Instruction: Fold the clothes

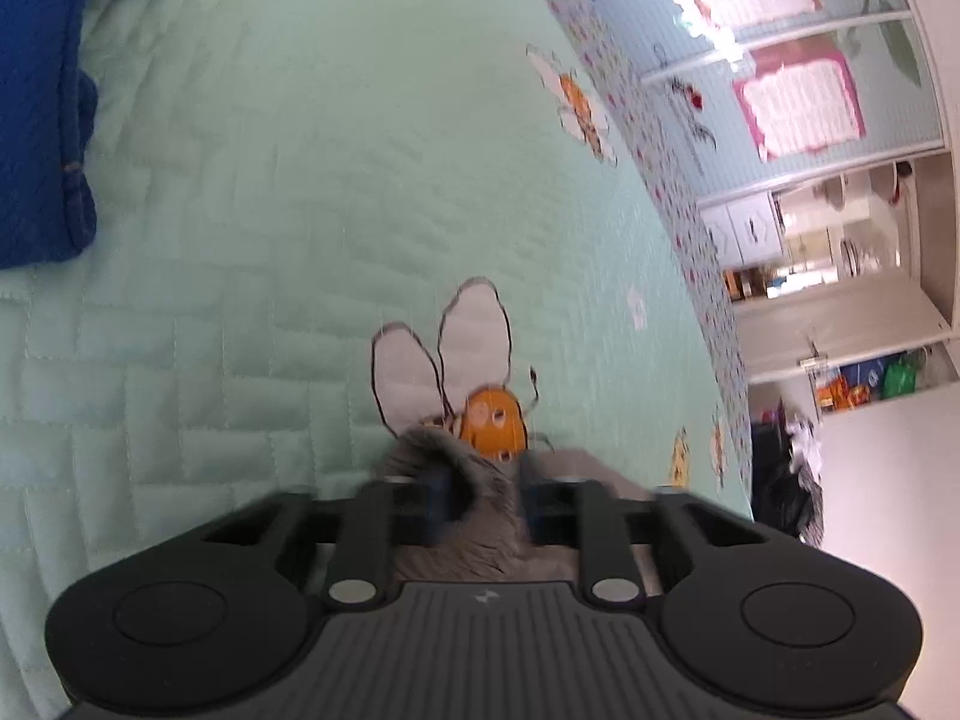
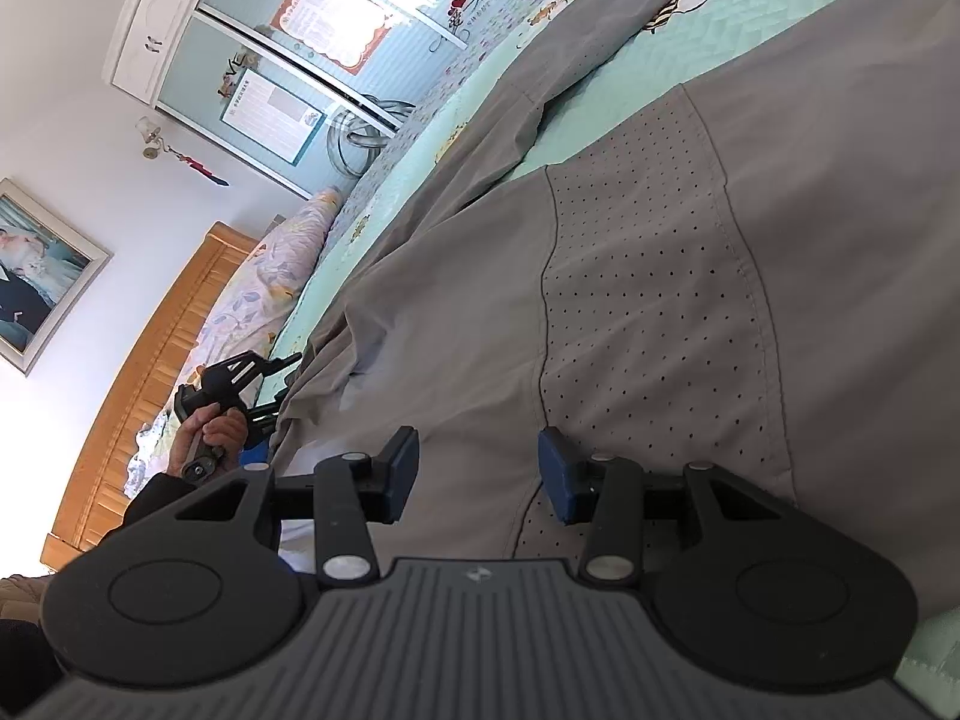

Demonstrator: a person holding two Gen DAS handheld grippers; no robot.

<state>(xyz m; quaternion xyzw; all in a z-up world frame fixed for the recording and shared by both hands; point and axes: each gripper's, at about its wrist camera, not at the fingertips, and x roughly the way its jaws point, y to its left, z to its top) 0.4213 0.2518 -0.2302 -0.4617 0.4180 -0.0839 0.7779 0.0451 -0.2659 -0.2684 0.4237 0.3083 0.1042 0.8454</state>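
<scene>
On the quilt, grey trousers lie unfolded; left gripper pinches their edge, right gripper hangs spread.

The left gripper points forward and a bit down. Its two blue pads are squeezed close on a bunch of grey cloth. In the right wrist view, the person's left hand wraps its handle at 9 o'clock. The right gripper has its jaws partly apart, above the cloth, pinching nothing.
</scene>
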